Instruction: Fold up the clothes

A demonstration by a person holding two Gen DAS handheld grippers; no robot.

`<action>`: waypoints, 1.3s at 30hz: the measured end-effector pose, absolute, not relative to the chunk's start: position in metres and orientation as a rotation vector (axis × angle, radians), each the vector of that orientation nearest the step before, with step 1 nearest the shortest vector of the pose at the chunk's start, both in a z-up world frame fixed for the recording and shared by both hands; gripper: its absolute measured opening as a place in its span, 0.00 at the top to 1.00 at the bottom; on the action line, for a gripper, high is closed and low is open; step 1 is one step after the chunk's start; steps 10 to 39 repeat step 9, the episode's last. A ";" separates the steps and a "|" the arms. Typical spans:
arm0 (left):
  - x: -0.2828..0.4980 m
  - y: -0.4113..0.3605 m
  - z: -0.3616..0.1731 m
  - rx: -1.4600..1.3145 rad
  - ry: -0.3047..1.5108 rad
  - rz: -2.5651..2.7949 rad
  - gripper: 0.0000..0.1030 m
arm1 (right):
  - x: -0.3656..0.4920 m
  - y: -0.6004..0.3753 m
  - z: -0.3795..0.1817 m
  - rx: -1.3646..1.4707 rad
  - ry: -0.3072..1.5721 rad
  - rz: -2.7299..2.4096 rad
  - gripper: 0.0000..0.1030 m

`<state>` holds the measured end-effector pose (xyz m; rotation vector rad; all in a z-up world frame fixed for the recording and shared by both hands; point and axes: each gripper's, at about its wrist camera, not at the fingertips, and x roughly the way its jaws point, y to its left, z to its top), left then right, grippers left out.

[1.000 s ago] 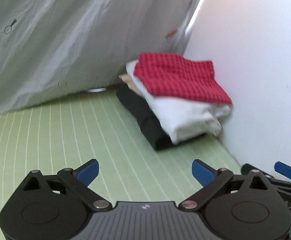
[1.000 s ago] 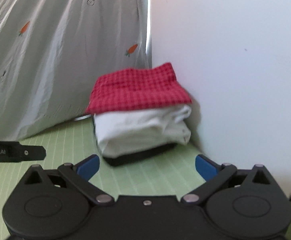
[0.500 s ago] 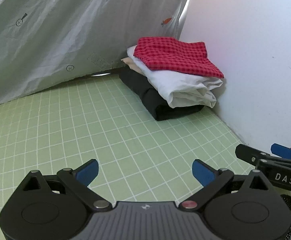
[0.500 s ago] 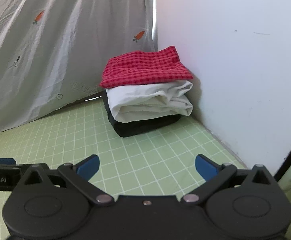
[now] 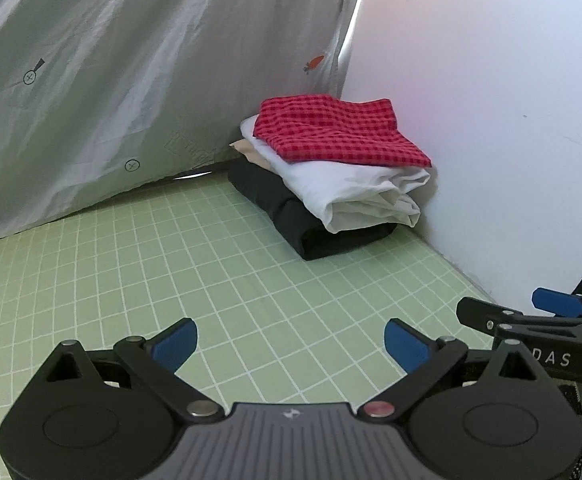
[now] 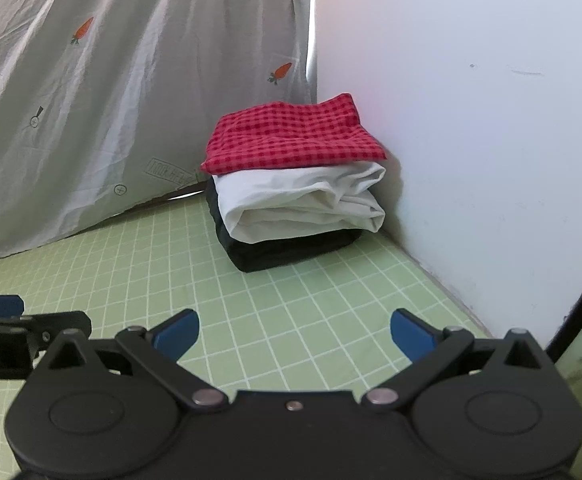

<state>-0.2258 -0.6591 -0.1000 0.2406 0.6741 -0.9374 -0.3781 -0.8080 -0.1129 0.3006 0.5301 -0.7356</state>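
Observation:
A stack of folded clothes stands in the far corner on the green grid mat (image 5: 171, 264). A red checked cloth (image 5: 335, 136) lies on top, over a white garment (image 5: 355, 196), a beige piece (image 5: 251, 154) and a black garment (image 5: 291, 216). The stack shows in the right wrist view too, with the red cloth (image 6: 291, 140), white garment (image 6: 303, 204) and black garment (image 6: 291, 252). My left gripper (image 5: 291, 344) is open and empty, well short of the stack. My right gripper (image 6: 293, 338) is open and empty, also short of it.
A grey curtain with carrot prints (image 5: 131, 80) hangs along the back. A white wall (image 5: 491, 120) closes the right side. The right gripper's fingers (image 5: 555, 308) show at the right edge of the left wrist view. The mat (image 6: 131, 264) stretches between grippers and stack.
Both grippers have drawn back from the stack, which now looks smaller and farther. Both stayed open. The stack has not moved.

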 end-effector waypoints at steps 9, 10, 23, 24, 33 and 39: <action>-0.223 -0.664 -0.099 0.263 0.674 -0.948 0.04 | -0.376 -0.811 -0.113 0.310 0.530 -0.745 0.00; -0.223 -0.664 -0.099 0.263 0.674 -0.948 0.04 | -0.376 -0.811 -0.113 0.310 0.530 -0.745 0.00; -0.223 -0.664 -0.099 0.263 0.674 -0.948 0.04 | -0.376 -0.811 -0.113 0.310 0.530 -0.745 0.00; -0.223 -0.664 -0.099 0.263 0.674 -0.948 0.04 | -0.376 -0.811 -0.113 0.310 0.530 -0.745 0.00; -0.223 -0.664 -0.099 0.263 0.674 -0.948 0.04 | -0.376 -0.811 -0.113 0.310 0.530 -0.745 0.00; -0.223 -0.664 -0.099 0.263 0.674 -0.948 0.04 | -0.376 -0.811 -0.113 0.310 0.530 -0.745 0.00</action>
